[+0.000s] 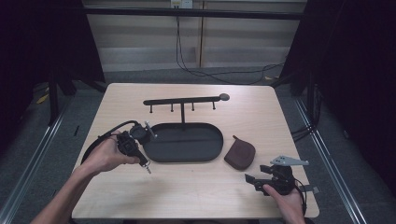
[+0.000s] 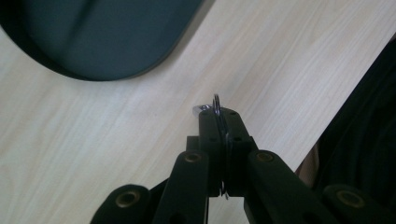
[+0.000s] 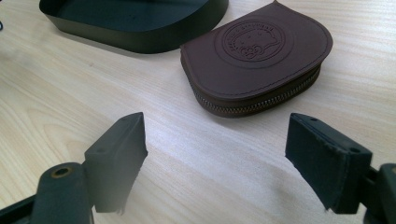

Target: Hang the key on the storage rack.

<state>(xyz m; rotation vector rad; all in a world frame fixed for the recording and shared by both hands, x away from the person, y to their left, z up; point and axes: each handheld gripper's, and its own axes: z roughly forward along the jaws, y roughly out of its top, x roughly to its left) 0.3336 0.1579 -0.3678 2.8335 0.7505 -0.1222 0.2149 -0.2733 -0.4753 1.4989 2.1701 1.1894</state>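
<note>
I'm pinching a thin metal key ring [image 2: 217, 109] tight in my left gripper [image 2: 218, 116], left of the black oval tray [image 1: 187, 156]. My right gripper [image 3: 215, 163] is sitting wide open near the brown zipped leather pouch [image 3: 257, 56].

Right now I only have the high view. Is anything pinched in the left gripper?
Observer: Yes. In the left gripper view, the left gripper is shut on a thin metal ring.
Operator: Is the brown pouch zipped?
Observer: In the right gripper view, the pouch has its zip closed along the side that shows.
Operator: Is the right gripper touching it?
Observer: No. The right gripper is open, and the pouch lies beyond its fingertips.
</note>
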